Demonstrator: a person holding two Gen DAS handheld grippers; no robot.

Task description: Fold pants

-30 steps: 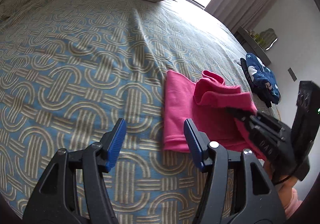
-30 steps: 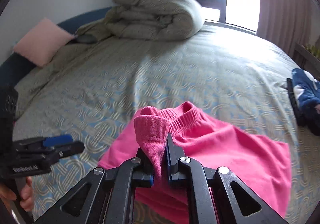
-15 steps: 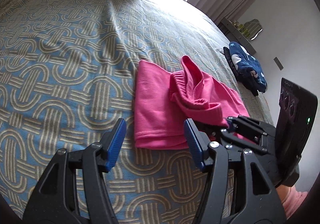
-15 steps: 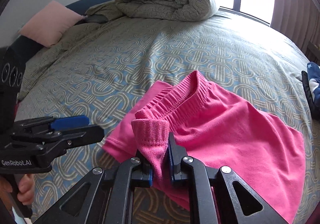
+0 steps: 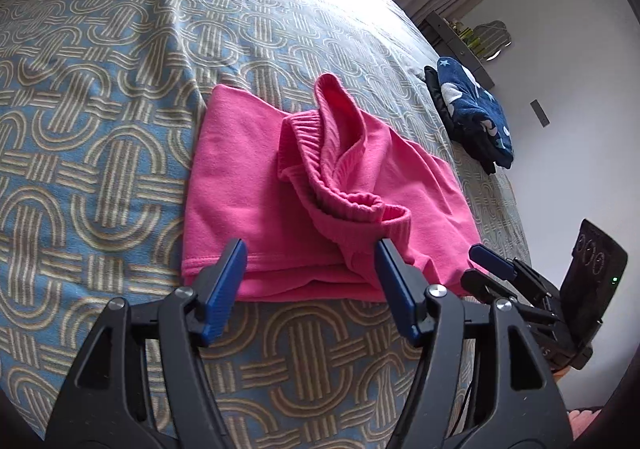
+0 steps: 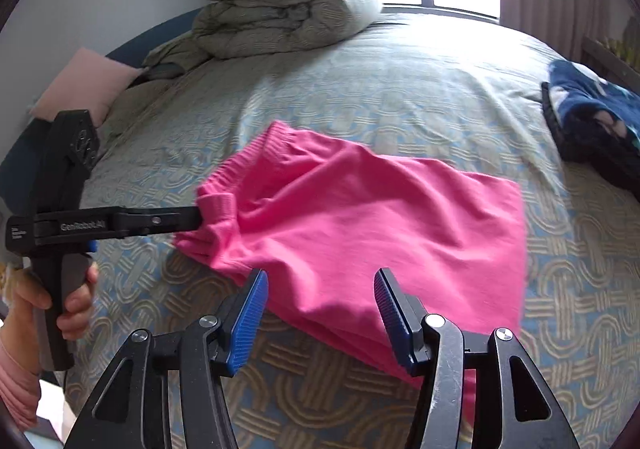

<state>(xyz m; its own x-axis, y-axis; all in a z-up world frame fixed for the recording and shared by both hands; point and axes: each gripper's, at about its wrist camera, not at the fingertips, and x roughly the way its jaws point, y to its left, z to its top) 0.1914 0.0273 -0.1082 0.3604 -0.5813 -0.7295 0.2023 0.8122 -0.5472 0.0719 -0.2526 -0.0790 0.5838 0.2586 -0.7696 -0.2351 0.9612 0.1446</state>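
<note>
The pink pants lie folded on the patterned bedspread, with the ribbed waistband bunched loosely on top. My left gripper is open, its blue pads at the pants' near edge. In the right wrist view the pants lie ahead. My right gripper is open and empty just over their near edge. The left gripper also shows in the right wrist view, its tip at the waistband corner. The right gripper shows at the right in the left wrist view.
A dark blue garment with white stars lies on the bed's right side, also in the right wrist view. A rolled grey duvet and a pink pillow sit at the head. A shelf stands by the wall.
My right gripper has opened and let go of the waistband, which dropped onto the folded pants. My left gripper has moved closer to the pants' near edge.
</note>
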